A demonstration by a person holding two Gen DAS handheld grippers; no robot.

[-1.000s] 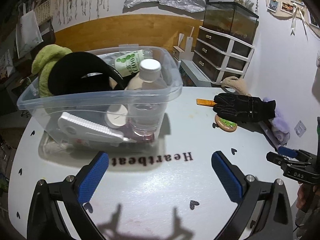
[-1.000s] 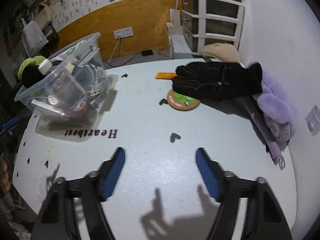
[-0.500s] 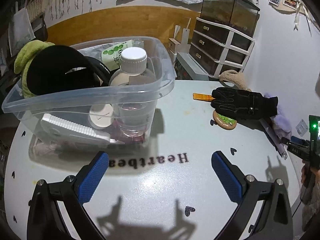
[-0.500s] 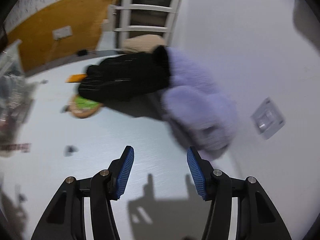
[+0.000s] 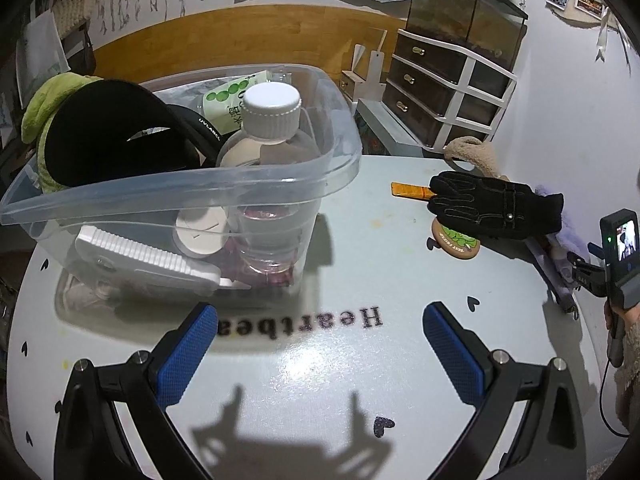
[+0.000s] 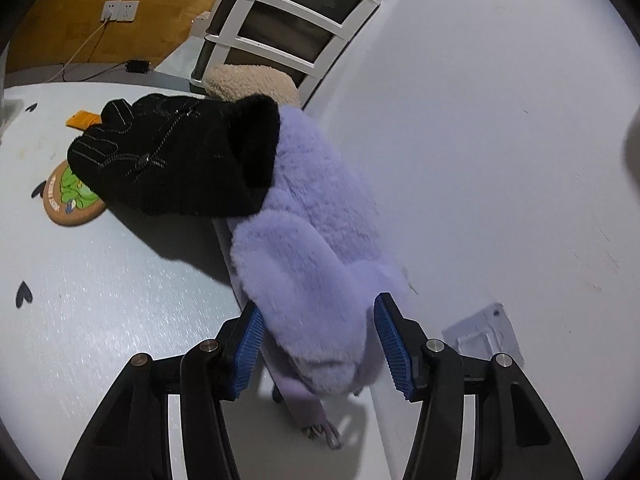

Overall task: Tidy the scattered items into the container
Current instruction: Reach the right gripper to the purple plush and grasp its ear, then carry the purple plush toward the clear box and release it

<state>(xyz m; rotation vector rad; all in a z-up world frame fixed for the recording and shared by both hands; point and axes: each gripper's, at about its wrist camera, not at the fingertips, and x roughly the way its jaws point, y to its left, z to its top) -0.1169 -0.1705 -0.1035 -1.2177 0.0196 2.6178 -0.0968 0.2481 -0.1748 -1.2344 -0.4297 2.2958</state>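
Observation:
A clear plastic bin (image 5: 280, 184) stands at the table's left, holding a bottle (image 5: 266, 148), black headphones (image 5: 116, 140) and other items. My left gripper (image 5: 320, 354) is open and empty in front of the bin. At the right, a black glove (image 6: 176, 160) lies over a round coaster (image 6: 68, 200) and a fluffy purple item (image 6: 308, 248). My right gripper (image 6: 320, 348) is open, its blue pads on either side of the purple item's near end. The glove (image 5: 496, 208) also shows in the left wrist view.
An orange strip (image 5: 408, 191) and a beige fuzzy item (image 6: 252, 80) lie behind the glove. The white wall (image 6: 480, 140) runs close along the table's right edge, with a small plastic mount (image 6: 484, 332) on it. A drawer unit (image 5: 448, 92) stands behind the table.
My right gripper has swung right and moved forward from the table's middle until its pads flank the purple item. The left gripper has crept a little closer to the bin.

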